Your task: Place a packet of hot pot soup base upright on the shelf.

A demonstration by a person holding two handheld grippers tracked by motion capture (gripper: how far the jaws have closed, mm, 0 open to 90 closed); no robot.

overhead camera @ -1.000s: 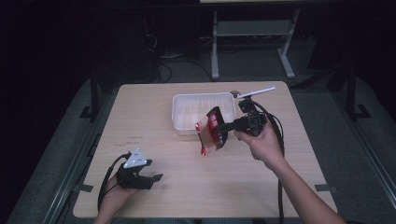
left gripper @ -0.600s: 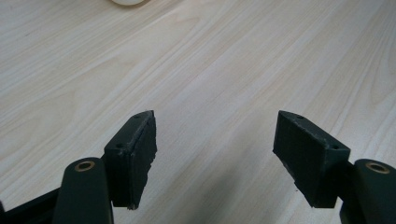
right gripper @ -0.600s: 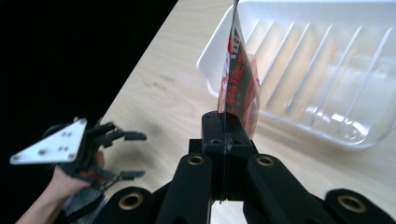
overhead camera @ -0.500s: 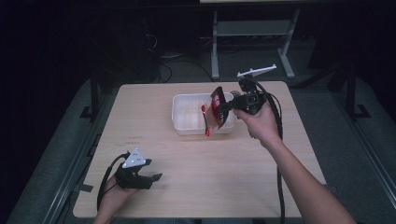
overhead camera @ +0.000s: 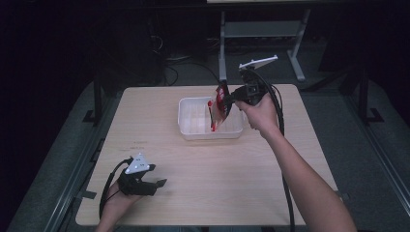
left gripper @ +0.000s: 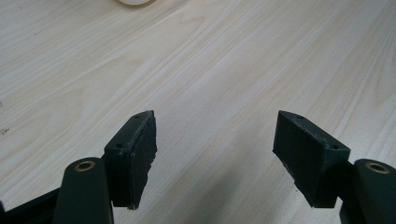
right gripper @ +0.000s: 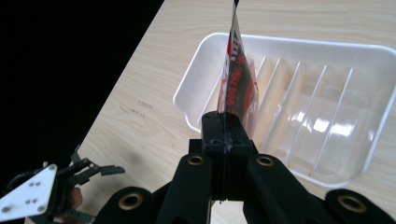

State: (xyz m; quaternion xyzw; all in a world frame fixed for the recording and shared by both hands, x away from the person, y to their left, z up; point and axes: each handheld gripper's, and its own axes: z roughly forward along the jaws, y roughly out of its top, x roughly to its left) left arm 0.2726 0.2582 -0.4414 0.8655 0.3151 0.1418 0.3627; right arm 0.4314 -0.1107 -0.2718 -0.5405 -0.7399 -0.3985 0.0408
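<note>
Dim surroundings, lit tabletop (overhead camera: 203,159), mild blur.

The table (left gripper: 224,60) is pale wood-look board with fine streaked grain, smooth and matt, catching only a soft sheen. The tray (right gripper: 327,135) near its far edge is thin, translucent white plastic, glossy, with moulded ribs across the floor that throw small bright glints. The packet (right gripper: 238,84) over it is red printed film with a clear part, slick and shiny. The left hand-held gripper (left gripper: 217,158) has black jaws faced with finely ribbed, matt, rubbery-looking pads; their edges look slightly rough, and brass-coloured eyelets sit in the smoother black plastic arms. The right hand-held gripper (right gripper: 223,135) shows the same semi-gloss black plastic with brass-coloured rings.
</note>
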